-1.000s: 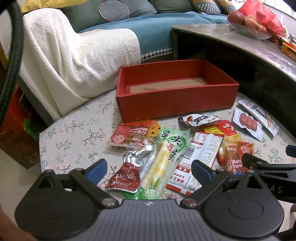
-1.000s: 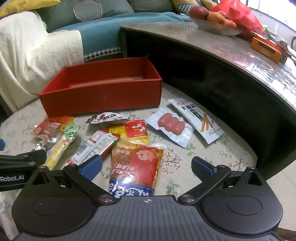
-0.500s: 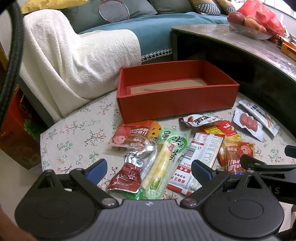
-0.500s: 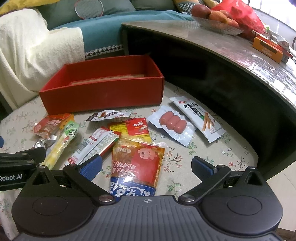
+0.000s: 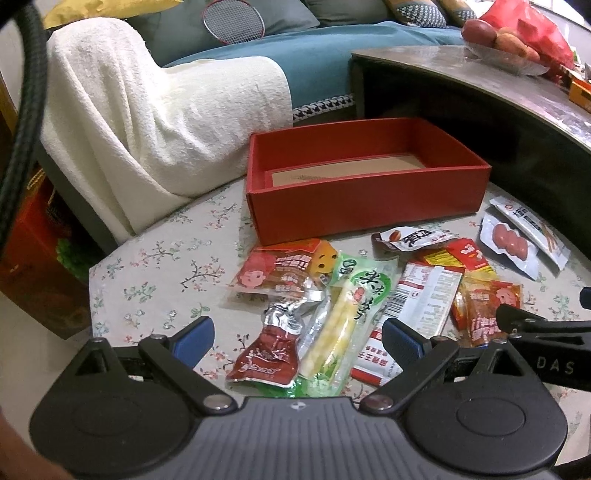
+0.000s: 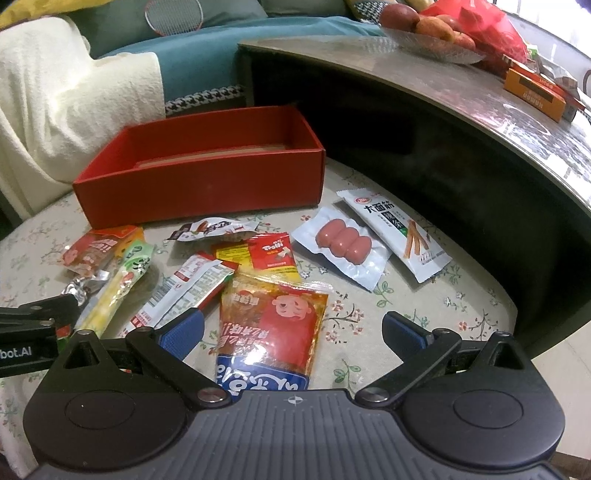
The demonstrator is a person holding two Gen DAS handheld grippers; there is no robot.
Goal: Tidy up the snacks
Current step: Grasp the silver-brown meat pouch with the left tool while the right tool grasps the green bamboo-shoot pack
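Note:
An empty red box point(image 5: 365, 192) point(image 6: 199, 184) stands at the back of the floral tablecloth point(image 5: 155, 266). Several snack packs lie in front of it. My left gripper point(image 5: 297, 338) is open above a dark red foil pack point(image 5: 269, 350) and a green corn pack point(image 5: 343, 310). My right gripper point(image 6: 291, 332) is open above an orange-red pack with a cartoon face point(image 6: 269, 328). A sausage pack point(image 6: 343, 243) and a white stick-snack pack point(image 6: 399, 232) lie to the right.
A dark curved coffee table point(image 6: 443, 110) rises right of the cloth, with a fruit bowl point(image 6: 432, 33) and an orange box point(image 6: 535, 92). A sofa with a cream towel point(image 5: 147, 110) is behind. The cloth's edge drops off at left.
Both views have shifted slightly; the packs and box sit a little lower and nearer. Nothing on the table has moved. Both grippers stay open.

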